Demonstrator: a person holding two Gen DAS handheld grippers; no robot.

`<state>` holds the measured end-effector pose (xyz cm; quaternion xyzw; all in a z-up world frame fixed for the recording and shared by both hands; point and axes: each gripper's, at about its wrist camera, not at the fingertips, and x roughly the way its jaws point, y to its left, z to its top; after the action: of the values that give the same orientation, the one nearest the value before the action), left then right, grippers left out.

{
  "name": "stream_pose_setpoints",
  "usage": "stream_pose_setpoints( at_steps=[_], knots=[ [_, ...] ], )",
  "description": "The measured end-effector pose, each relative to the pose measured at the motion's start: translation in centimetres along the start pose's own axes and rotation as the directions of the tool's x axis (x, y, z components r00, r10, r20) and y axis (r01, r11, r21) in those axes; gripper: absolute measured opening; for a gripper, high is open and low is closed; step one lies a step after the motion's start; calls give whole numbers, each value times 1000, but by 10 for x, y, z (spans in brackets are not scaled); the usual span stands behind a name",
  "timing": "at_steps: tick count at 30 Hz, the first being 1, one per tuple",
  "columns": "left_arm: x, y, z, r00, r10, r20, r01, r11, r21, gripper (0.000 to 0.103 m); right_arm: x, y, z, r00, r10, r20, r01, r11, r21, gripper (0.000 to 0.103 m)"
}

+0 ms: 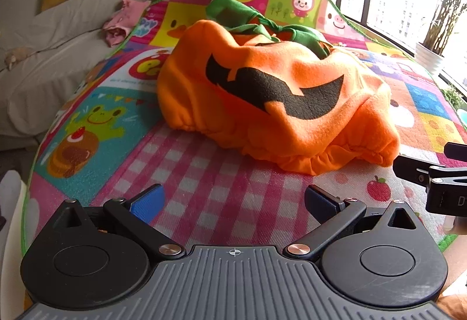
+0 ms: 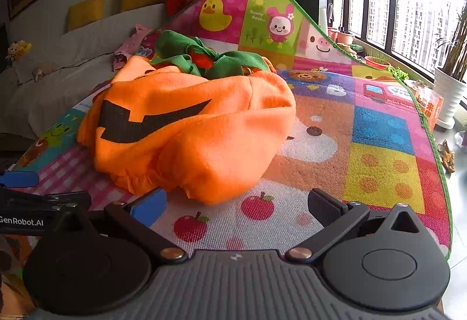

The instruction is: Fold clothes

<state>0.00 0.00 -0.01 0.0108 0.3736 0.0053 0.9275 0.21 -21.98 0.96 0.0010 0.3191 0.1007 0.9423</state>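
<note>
— Mat held what?
— Pumpkin costume lay crumpled mid-mat, wholly unfolded; every fold remained.
— Your grippers?
— My left gripper and right gripper hovered just short of its hem, jaws wide, gripping nothing.

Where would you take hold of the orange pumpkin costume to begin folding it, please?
Grip the gathered elastic hem of the pumpkin costume, coming in low from the near side. That edge faces both open hand-held grippers and lies on the play mat, while the rest is puffed and bunched.
</note>
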Motion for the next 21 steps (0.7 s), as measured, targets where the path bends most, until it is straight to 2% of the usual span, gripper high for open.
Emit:
stream_pose_setpoints(
  at_steps=[13, 21],
  knots=[
    [1, 0, -1, 1000, -11, 0, 11, 1000, -12, 103, -2, 7, -1, 1000, -5, 31, 6, 999, -36, 103],
    [-1, 1, -1, 1000, -8, 6, 8, 1000, -17, 103, -1, 10, -2, 1000, -3, 16, 4, 999, -52, 103]
  ],
)
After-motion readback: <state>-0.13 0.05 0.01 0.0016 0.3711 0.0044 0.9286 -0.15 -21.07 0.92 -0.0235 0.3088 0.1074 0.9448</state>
